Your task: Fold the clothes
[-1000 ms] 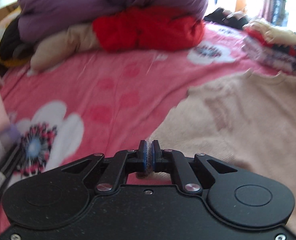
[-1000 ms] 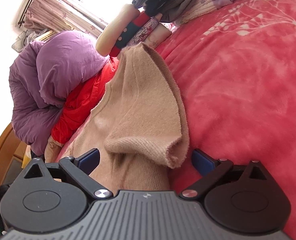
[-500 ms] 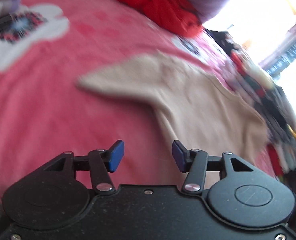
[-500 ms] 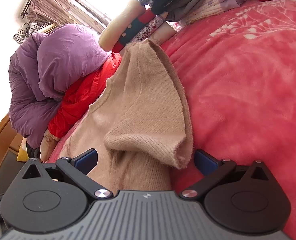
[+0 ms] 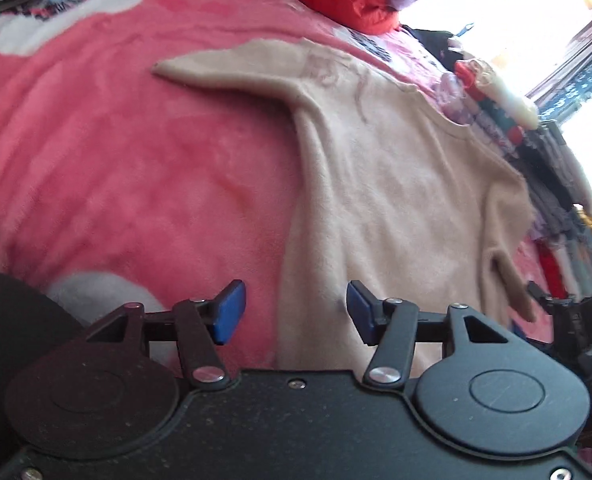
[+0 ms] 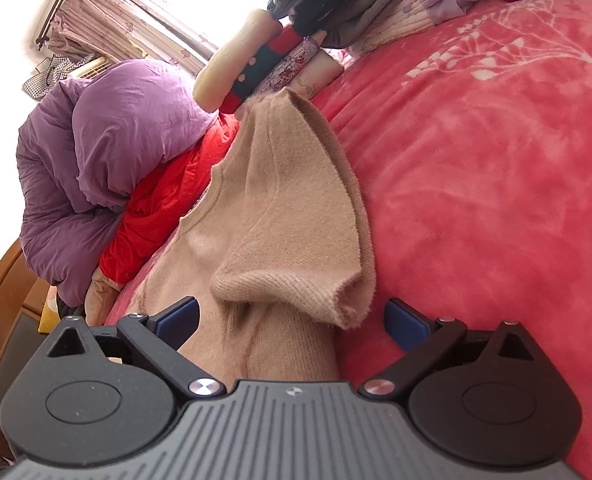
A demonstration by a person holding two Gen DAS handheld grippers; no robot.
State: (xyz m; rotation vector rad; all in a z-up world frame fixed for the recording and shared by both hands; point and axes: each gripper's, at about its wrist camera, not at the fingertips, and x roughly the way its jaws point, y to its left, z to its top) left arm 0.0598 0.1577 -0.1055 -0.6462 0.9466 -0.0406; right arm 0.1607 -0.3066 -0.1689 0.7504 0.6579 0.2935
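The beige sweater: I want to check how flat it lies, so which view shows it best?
The left wrist view: the beige sweater lies spread on the pink blanket, one sleeve stretched out. The right wrist view shows only its near side, with a sleeve folded over.

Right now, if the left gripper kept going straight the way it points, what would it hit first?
Most likely the beige sweater lying flat on the pink blanket; its left edge lies just ahead of the left gripper, between the open jaws. Depth is unclear.

Left gripper (image 5: 296, 306) opened up, dropped the beige sweater (image 5: 395, 184), swung across and rolled; now over sweater's edge, jaws apart, empty. One sleeve (image 5: 232, 66) now laid out flat.
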